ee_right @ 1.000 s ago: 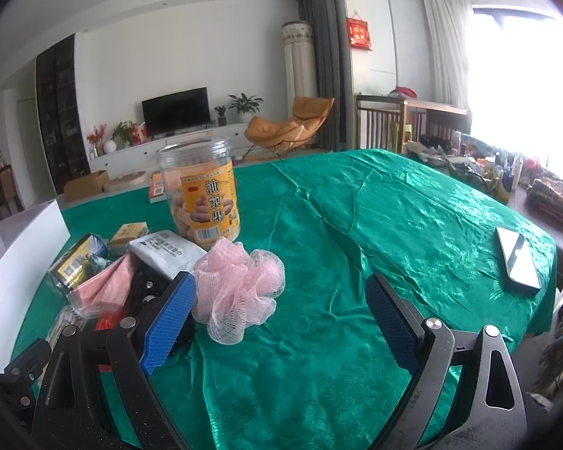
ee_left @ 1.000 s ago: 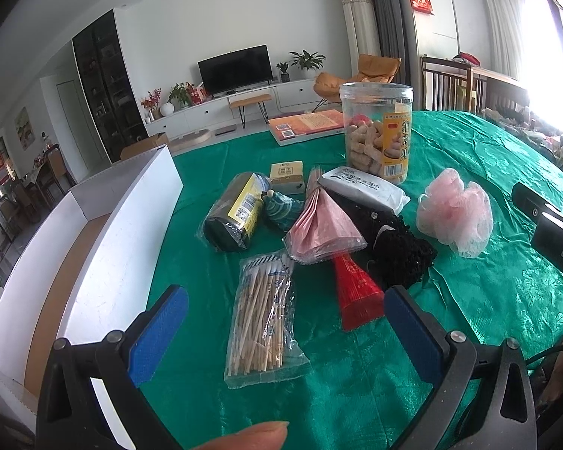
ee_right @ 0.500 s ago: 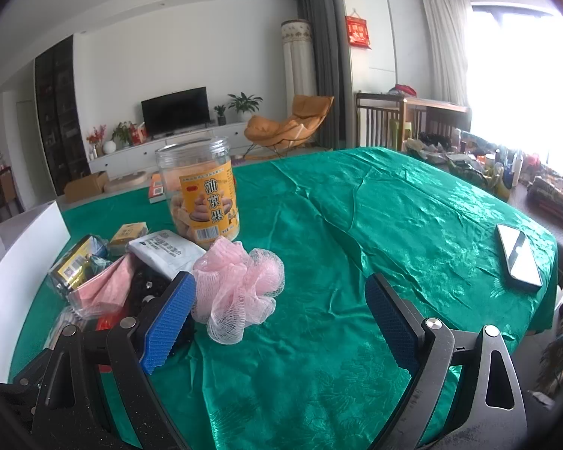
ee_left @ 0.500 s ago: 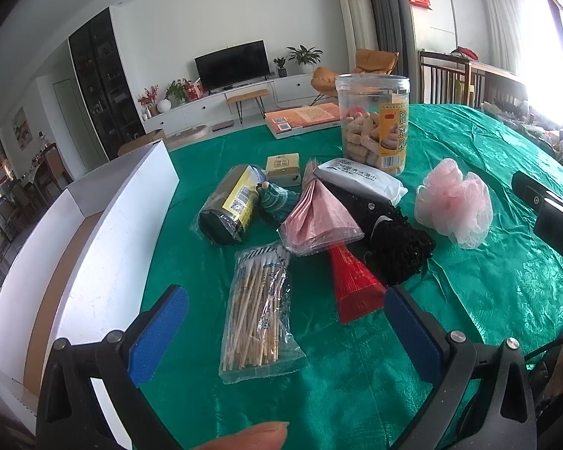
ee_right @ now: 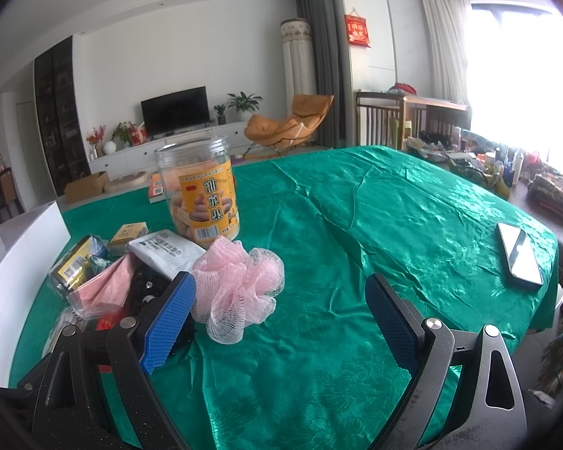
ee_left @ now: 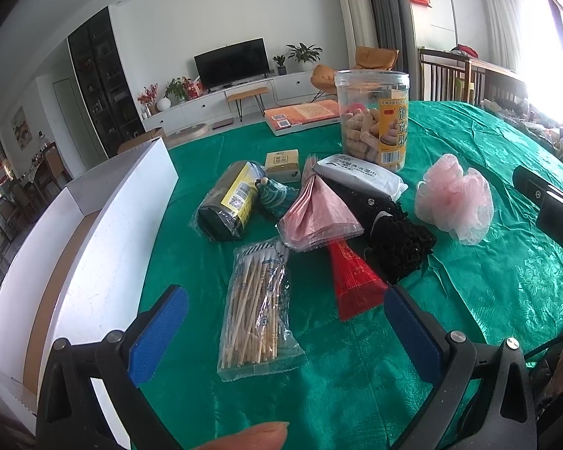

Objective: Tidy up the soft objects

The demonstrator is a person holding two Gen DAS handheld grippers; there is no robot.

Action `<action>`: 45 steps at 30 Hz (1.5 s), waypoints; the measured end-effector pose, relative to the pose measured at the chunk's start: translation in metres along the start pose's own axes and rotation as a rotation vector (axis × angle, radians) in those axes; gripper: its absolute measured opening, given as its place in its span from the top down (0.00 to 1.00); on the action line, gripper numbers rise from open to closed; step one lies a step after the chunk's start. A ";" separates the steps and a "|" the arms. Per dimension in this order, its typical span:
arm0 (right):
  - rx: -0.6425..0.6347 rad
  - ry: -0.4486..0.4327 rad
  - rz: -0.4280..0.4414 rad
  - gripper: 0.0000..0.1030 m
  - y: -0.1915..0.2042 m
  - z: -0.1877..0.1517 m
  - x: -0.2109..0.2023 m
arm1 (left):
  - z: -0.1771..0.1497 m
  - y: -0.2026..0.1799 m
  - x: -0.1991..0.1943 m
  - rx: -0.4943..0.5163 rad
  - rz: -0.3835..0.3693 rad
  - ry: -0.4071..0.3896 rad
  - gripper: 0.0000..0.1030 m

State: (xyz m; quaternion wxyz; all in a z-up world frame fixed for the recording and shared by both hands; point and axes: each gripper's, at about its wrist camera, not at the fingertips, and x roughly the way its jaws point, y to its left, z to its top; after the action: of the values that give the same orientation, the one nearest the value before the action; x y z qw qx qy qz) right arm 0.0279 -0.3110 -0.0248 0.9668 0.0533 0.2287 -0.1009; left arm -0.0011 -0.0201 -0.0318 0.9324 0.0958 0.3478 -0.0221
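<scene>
Left wrist view, stock on green-clothed table [ee_left: 506, 281]:
- Left tool [ee_left: 285, 333]: blue pads wide apart, empty, held above the near cloth.
- Pink mesh pouf [ee_left: 455, 198]: loose on the cloth, just right of the main cluster, apart from the black lace bundle [ee_left: 399, 242].
- Pink folded sheets in clear wrap [ee_left: 319, 213], lying over the red packet [ee_left: 353, 281] and touching the lace.
- Wet-wipe pack [ee_left: 360, 176], snack jar [ee_left: 373, 120], bag of wooden sticks [ee_left: 257, 303], dark roll with yellow label [ee_left: 227, 204], small yellow box [ee_left: 281, 160].
- White box [ee_left: 105, 232]: open, at the table's left edge; probable destination.

Right wrist view:
- Right tool [ee_right: 281, 318]: pads apart, empty; the pouf [ee_right: 240, 285] sits just beside its left pad, not between the two.
- Phone [ee_right: 520, 258]: far right, well apart.

Risks, as judged:
- Sorting has not begun.
- Closing from this offset would likely pinch only the pouf's edge; loose netting could slip or snag on a pad.
- Overlapped packets may drag along if the lace is lifted.
- A careless sweep could tip the jar.
</scene>
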 end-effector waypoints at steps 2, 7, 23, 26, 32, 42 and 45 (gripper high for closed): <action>0.001 0.000 0.001 0.09 -0.001 -0.001 0.001 | -0.001 -0.001 0.000 0.001 0.000 0.001 0.00; 0.001 0.000 0.000 0.09 0.001 0.002 -0.002 | -0.001 -0.001 0.001 0.000 0.001 0.002 0.00; 0.005 0.000 -0.001 0.09 -0.004 0.002 0.000 | -0.006 0.003 0.009 -0.001 0.008 0.040 0.00; 0.019 0.003 0.001 0.10 -0.006 0.000 -0.001 | -0.009 0.017 0.016 -0.051 -0.025 0.081 0.00; 0.060 0.039 0.019 0.10 -0.010 -0.001 0.001 | -0.019 0.036 0.033 -0.088 -0.076 0.135 0.00; 0.074 0.337 0.266 0.10 0.009 -0.014 0.054 | -0.026 0.039 0.042 -0.065 -0.081 0.167 0.00; 0.037 0.433 0.176 0.12 0.009 -0.009 0.101 | -0.024 0.041 0.041 -0.064 -0.075 0.181 0.00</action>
State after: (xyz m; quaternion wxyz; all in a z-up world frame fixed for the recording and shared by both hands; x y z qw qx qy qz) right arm 0.1143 -0.3179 -0.0783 0.8990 0.1110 0.4236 -0.0064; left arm 0.0188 0.0259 -0.0696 0.8982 0.0545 0.4345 -0.0372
